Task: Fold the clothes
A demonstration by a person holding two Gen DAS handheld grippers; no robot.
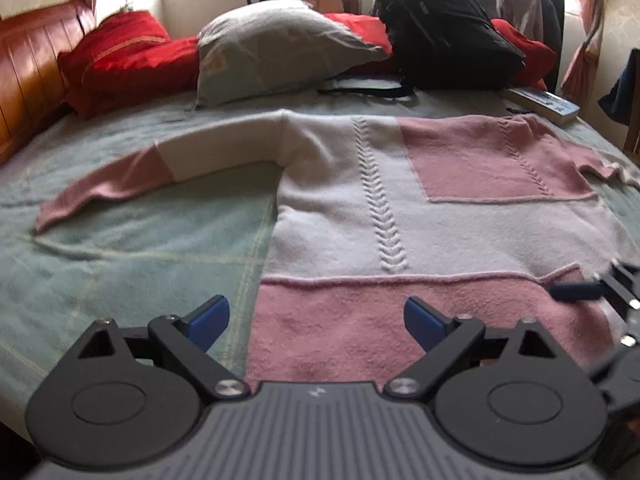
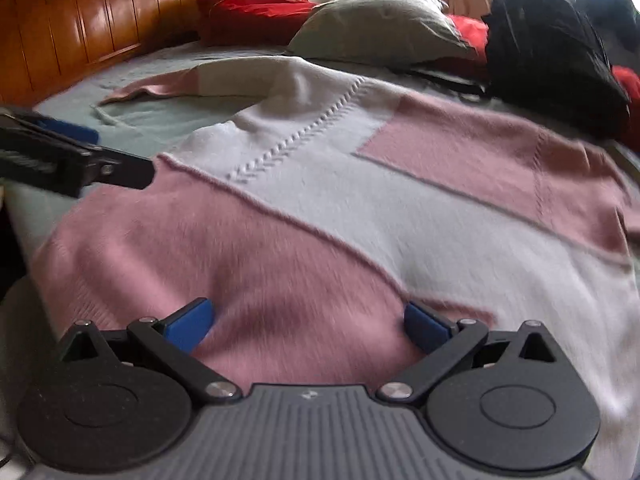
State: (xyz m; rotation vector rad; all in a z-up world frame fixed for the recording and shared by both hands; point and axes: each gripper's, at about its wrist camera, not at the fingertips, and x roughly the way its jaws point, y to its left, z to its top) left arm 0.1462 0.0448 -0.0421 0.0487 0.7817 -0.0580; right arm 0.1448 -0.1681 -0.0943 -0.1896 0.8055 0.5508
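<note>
Left wrist view: left hand-held gripper (image 1: 316,322) spread wide, released, over sweater (image 1: 400,208) hem.
Right hand-held gripper (image 2: 308,326): released, over sweater's pink band.
Sweater: flat on bed (image 1: 120,248).

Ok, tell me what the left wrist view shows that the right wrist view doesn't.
Only the left wrist view shows the sweater's right sleeve, the book at the bed's far edge and the hanging clothes. Only the right wrist view shows the long stretch of wooden headboard. Both share the pink and white sweater spread flat, its left sleeve, the grey pillow, the black backpack, and the left gripper and right gripper, open above the hem.
</note>
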